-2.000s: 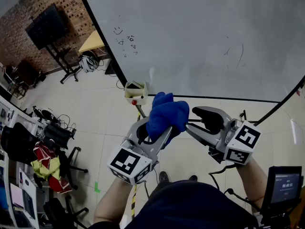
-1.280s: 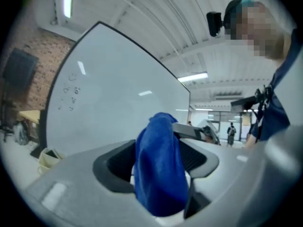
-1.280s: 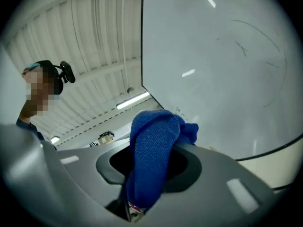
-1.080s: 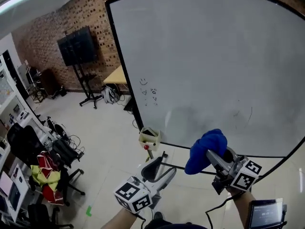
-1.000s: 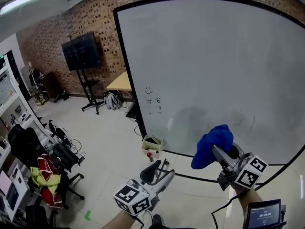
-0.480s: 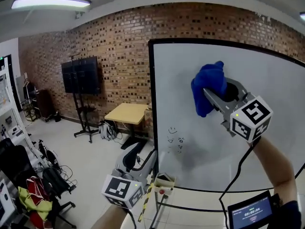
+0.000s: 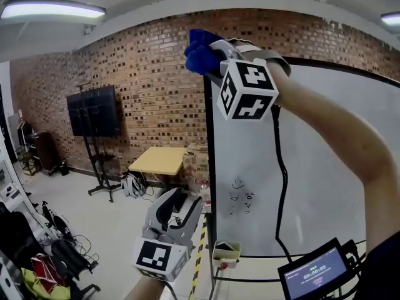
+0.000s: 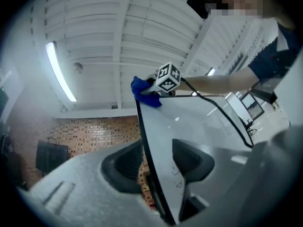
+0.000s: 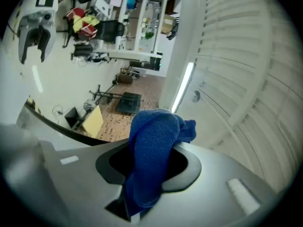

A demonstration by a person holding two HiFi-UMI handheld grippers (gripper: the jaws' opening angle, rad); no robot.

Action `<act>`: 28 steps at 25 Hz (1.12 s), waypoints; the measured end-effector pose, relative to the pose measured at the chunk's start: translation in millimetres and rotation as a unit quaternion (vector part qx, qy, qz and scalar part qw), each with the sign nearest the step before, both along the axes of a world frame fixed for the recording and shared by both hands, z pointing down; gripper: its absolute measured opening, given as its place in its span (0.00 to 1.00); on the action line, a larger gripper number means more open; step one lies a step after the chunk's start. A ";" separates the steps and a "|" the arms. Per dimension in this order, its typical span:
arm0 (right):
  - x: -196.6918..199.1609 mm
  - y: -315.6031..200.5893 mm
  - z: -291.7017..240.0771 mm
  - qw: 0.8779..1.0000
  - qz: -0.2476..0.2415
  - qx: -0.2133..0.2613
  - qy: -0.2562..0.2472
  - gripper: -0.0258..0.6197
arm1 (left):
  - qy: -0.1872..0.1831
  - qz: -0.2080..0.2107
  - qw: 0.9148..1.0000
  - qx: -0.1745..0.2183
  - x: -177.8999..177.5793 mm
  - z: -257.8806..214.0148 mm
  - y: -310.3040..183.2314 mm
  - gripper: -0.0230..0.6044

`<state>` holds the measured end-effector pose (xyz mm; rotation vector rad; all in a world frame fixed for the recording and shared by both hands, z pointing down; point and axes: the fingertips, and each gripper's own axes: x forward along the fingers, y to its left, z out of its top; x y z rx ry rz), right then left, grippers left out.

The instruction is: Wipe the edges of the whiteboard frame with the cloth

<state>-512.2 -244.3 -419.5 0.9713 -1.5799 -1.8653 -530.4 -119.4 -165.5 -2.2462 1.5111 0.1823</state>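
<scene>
A blue cloth [image 7: 199, 50] is bunched between the jaws of my right gripper [image 7: 210, 56], which is shut on it and raised to the top left corner of the whiteboard's black frame [image 7: 209, 167]. In the right gripper view the cloth [image 9: 154, 155] fills the jaws, with the frame's edge [image 9: 61, 126] just beyond. My left gripper [image 7: 181, 206] hangs low, left of the board's left edge. Its jaws have just been closing, a gap remains and nothing is between them. From the left gripper [image 8: 158, 167] the frame [image 8: 144, 141] runs up to the cloth [image 8: 144, 90].
A brick wall stands behind the board. A black screen on a stand [image 7: 94, 111] and a pale wooden table [image 7: 156, 161] are at the left. A small box [image 7: 226, 250] hangs at the board's lower left corner. A display [image 7: 315, 272] sits at the bottom right.
My right gripper has carried the cloth up from in front of the board's surface to its top left corner and rolled over. The left gripper stays low, its jaws narrower.
</scene>
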 end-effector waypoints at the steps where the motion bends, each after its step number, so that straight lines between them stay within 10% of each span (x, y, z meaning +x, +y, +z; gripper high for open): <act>1: -6.5 -8.0 3.4 0.999 0.019 0.019 0.023 0.25 | -0.001 0.000 1.000 -0.002 -1.1 2.3 -1.4 0.35; 28: 168.0 -3.8 -9.5 0.993 0.098 0.043 -0.056 0.23 | 0.014 0.107 0.988 -0.112 86.8 53.1 -15.5 0.34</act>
